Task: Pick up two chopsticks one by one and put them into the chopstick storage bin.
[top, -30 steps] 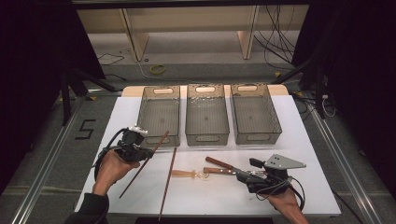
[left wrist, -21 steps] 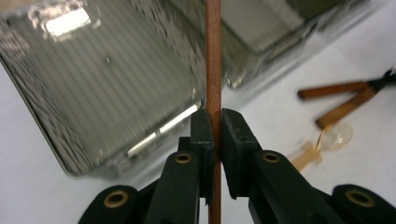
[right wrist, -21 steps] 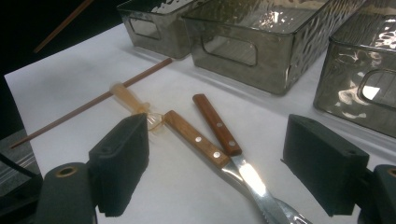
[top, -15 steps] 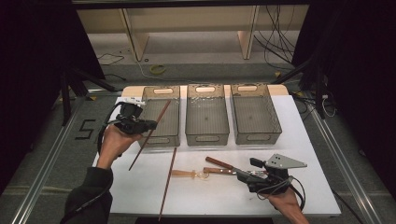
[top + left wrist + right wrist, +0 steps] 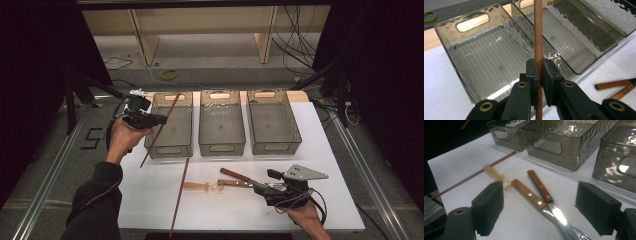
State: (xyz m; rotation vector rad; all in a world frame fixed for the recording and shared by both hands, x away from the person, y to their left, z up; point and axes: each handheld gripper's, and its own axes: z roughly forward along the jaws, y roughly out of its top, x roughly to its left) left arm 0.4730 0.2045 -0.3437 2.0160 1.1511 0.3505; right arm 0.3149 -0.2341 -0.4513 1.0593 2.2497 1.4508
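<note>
My left gripper (image 5: 159, 120) is shut on a thin brown stick (image 5: 150, 147), held in the air at the near left corner of the left bin (image 5: 170, 150). In the left gripper view the pads (image 5: 533, 71) pinch the stick (image 5: 538, 30) upright, with the left bin's wall (image 5: 449, 50) below and beyond. My right gripper (image 5: 264, 182) rests low at the front right, open, its jaws wide apart around the blades of two wooden-handled knives (image 5: 240, 179). In the right gripper view (image 5: 544, 206) the pads touch neither knife (image 5: 529, 193).
Three grey see-through bins stand in a row at the back; the middle bin (image 5: 221, 147) and right bin (image 5: 275, 145) hold nothing. A second brown stick (image 5: 180, 192) lies on the white table, with a pale amber-handled utensil (image 5: 200, 186) beside the knives.
My left hand has lifted the stick and carried it away from the front of the table towards the left bin. The right hand has kept still.
</note>
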